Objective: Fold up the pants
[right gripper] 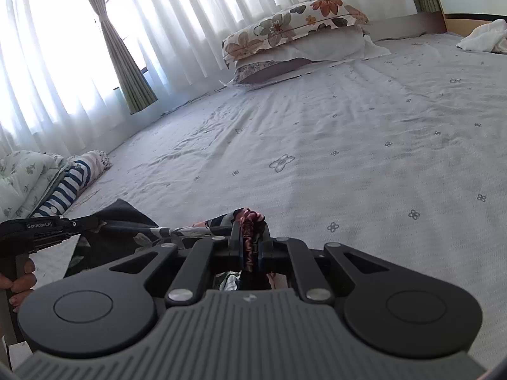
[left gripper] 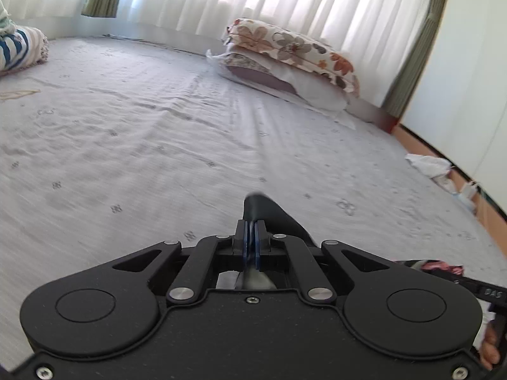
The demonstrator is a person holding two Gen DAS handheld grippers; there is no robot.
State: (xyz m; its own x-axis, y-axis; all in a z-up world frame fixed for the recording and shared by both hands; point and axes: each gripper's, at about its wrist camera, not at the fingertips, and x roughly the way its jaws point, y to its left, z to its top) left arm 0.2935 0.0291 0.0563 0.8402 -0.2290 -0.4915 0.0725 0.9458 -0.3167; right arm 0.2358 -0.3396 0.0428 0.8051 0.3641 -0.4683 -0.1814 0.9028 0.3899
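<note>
Left hand-held gripper (left gripper: 252, 237): its two blue pads are squeezed tight on a dark fold of the pants (left gripper: 269, 213), which pokes up just past the tips.
Right hand-held gripper (right gripper: 252, 247): closed on a bunched-up, pinkish flowery bit of the same pants (the cloth fills the gap between the pads).
Pants: dark cloth with flowers, stretched between the two grippers and held just above the near part of the bed (right gripper: 364, 145).
Hands: in the right wrist view, fingers of the left hand (right gripper: 20, 280) wrap round a handle at the left edge; in the left wrist view, a bit of the right hand (left gripper: 489, 348) shows at the right edge.
Bed: pale sheet with small flower prints, wrinkled.
Pillows (left gripper: 291, 53): a flowery one stacked on a plain one at the far side of the bed.
Striped bundle (right gripper: 68, 186): at the bed's left side.
White cloth (right gripper: 481, 36): at the bed's far right corner.
</note>
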